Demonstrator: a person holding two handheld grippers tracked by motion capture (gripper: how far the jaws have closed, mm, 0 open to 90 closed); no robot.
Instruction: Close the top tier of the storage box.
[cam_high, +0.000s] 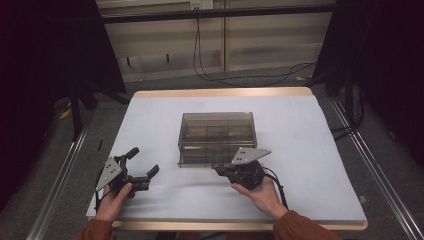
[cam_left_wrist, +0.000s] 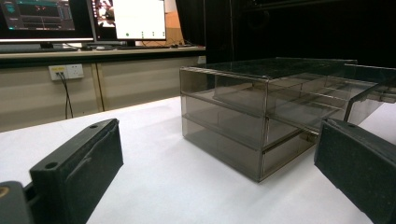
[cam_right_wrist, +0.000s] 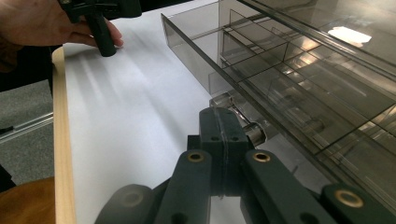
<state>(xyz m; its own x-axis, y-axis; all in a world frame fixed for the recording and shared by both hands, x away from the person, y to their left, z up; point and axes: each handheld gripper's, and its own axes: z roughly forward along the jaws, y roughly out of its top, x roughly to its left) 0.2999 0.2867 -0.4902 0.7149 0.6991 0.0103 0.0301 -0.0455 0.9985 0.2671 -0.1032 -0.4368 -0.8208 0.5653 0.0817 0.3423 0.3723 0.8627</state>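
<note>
Currently my right gripper has its jaws closed on the drawer knob of the smoky drawer box mid-table; pull axis runs toward me. My left gripper hangs wide open, empty, well left.

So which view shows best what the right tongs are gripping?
The right gripper view: the right tongs are shut on the drawer knob. In the high view those tongs hide the knob; the left gripper view shows the drawer box.
</note>
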